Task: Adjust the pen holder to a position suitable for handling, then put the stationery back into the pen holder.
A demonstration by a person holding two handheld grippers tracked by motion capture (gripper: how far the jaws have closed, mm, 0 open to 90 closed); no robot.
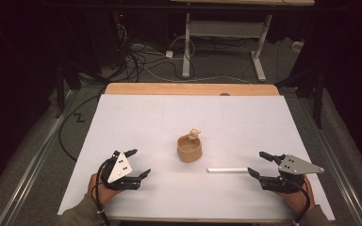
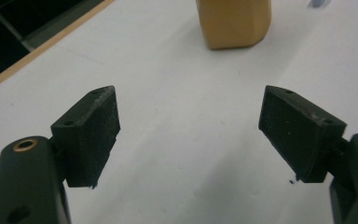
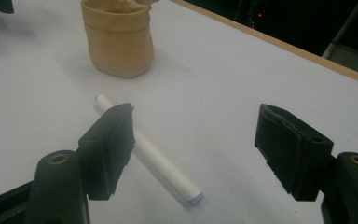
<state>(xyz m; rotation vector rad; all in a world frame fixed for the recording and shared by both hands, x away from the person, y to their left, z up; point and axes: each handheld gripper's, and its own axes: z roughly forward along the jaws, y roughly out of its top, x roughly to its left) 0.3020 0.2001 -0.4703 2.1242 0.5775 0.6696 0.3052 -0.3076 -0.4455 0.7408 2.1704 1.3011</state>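
A tan, soft-sided cup (image 1: 189, 148) stands at the middle of the white table top, with a small tan lump (image 1: 194, 133) at its far rim. To its right lies a white stick (image 1: 227, 170), flat on the sheet. My left gripper (image 1: 140, 162) is at the near left, open and empty, pointing toward the cup (image 2: 233, 23); bare sheet lies between its jaws (image 2: 189, 107). At the near right, my right gripper (image 1: 256, 163) is open just off the stick's right end. In the right gripper view the stick (image 3: 158, 163) runs under the left jaw, untouched by the open gripper (image 3: 193, 121), with the cup (image 3: 119, 42) beyond.
The white sheet (image 1: 136, 117) covers the table up to a wooden strip (image 1: 191, 89) along the far edge. Beyond it are floor cables (image 1: 141, 61) and the legs of another desk (image 1: 186, 47). A black cable (image 1: 70, 127) hangs off the left side.
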